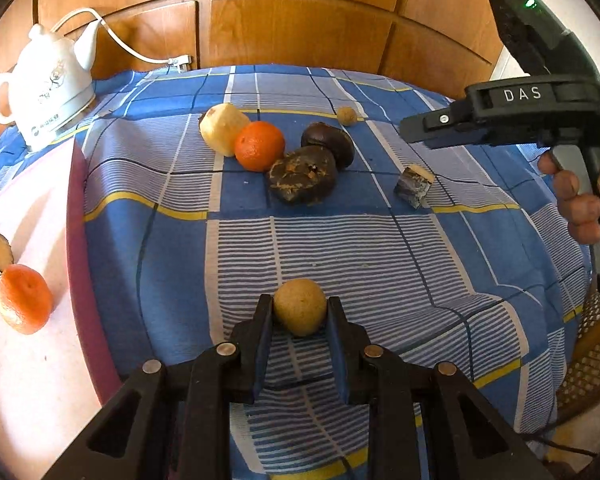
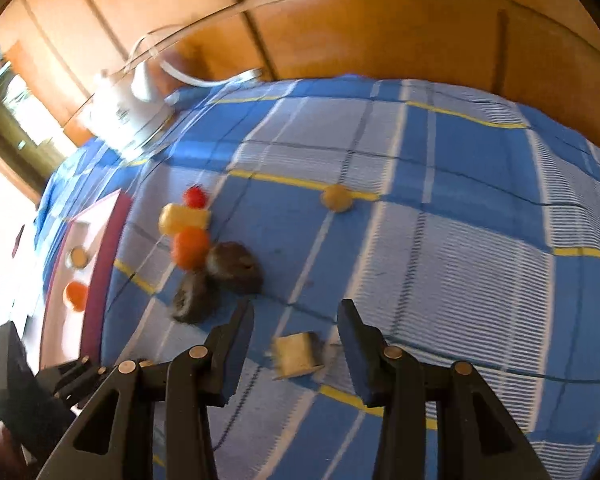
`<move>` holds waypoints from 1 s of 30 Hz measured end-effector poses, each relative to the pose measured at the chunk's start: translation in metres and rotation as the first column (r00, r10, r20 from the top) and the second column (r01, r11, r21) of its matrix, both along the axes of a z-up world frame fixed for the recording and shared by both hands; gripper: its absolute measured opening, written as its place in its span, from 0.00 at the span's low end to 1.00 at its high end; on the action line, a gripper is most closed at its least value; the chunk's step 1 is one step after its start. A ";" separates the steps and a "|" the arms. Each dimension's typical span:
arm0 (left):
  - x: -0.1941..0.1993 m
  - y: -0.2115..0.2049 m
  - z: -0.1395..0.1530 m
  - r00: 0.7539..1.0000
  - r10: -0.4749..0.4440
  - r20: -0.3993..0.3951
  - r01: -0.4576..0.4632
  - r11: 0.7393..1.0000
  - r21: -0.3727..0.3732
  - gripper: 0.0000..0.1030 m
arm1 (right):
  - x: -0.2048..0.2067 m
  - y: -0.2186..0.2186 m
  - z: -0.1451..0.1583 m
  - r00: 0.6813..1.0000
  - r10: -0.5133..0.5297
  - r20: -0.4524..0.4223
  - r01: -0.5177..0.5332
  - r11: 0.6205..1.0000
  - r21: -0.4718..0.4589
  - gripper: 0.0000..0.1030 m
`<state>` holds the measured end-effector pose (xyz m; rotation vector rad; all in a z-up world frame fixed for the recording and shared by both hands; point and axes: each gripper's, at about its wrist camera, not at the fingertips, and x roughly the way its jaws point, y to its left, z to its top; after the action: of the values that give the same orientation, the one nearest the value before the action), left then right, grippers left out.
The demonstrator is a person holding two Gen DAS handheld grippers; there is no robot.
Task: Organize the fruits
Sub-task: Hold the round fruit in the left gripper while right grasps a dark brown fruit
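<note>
One small yellow ball was gripped by the left gripper jaws, right gripper jaws were held open over a wrapped block, blue checked cloth below.

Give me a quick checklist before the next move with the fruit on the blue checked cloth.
1. Left gripper fingers closed on the small tan round fruit: ok.
2. Right gripper fingers apart, nothing pressed: ok.
3. Cut fruit piece lies between the right fingers: ok, though blurred.
4. Pink tray has bare room beside its orange: ok.
5. Held fruit lifted off the blue checked cloth: cannot tell.
6. Fruit cluster around the orange fruit away from both grippers: ok.
</note>
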<state>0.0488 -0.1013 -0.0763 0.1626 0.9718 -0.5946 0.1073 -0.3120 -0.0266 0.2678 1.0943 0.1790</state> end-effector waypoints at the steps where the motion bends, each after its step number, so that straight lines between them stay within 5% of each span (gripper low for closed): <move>1: 0.000 0.000 0.000 1.000 0.000 -0.001 0.000 1.000 -0.003 0.26 | 0.000 0.005 0.000 1.000 0.008 -0.001 -0.008 1.000 0.008 0.43; 6: 0.001 0.003 -0.001 1.000 0.000 -0.008 -0.001 1.000 -0.024 0.26 | 0.016 0.036 0.004 0.999 0.052 0.010 -0.052 0.999 0.005 0.43; 13: 0.003 0.005 -0.002 1.000 -0.001 -0.017 0.000 0.999 -0.043 0.26 | 0.048 0.077 -0.013 0.991 0.133 -0.018 -0.134 0.976 -0.172 0.42; 15: 0.004 0.005 -0.003 1.000 0.000 -0.017 -0.001 0.999 -0.046 0.26 | 0.054 0.074 -0.013 0.991 0.129 -0.024 -0.131 0.979 -0.154 0.29; 21: 0.004 0.005 -0.003 1.000 0.004 -0.018 -0.005 0.999 -0.053 0.27 | 0.050 0.064 -0.005 0.989 0.147 -0.015 -0.148 0.973 -0.177 0.18; 30: 0.005 0.005 -0.003 1.000 0.011 -0.024 -0.012 0.998 -0.054 0.27 | 0.051 0.073 -0.012 0.977 0.210 -0.041 -0.214 0.947 -0.240 0.25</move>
<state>0.0535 -0.0962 -0.0789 0.1018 0.9782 -0.6133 0.1585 -0.2390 -0.0388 -0.0704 1.1476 0.2321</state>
